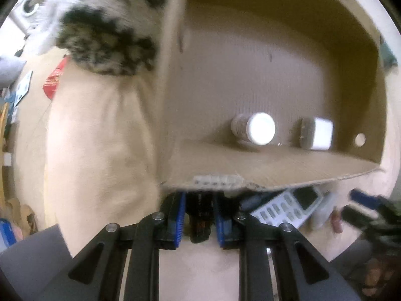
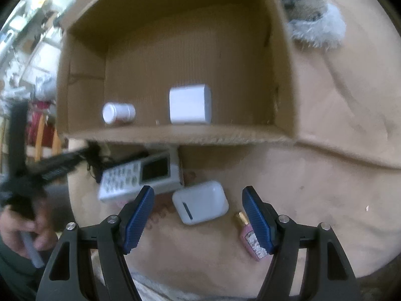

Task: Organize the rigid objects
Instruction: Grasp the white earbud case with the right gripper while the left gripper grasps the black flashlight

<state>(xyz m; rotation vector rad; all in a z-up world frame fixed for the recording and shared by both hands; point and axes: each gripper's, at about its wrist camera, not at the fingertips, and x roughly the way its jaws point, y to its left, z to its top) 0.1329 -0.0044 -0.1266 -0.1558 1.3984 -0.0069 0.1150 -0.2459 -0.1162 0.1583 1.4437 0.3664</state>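
as two items already sit in the box | bottle, cube in; remote, case, perfume left | left tool clenched on a dark item; right tool released

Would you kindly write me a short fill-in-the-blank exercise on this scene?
1. The bottle in the box lies on its ____.
2. The right gripper is ____.
3. Between its fingers lies a white ____.
4. The left gripper is shut on a ____ object.

Missing: side; open; case; dark
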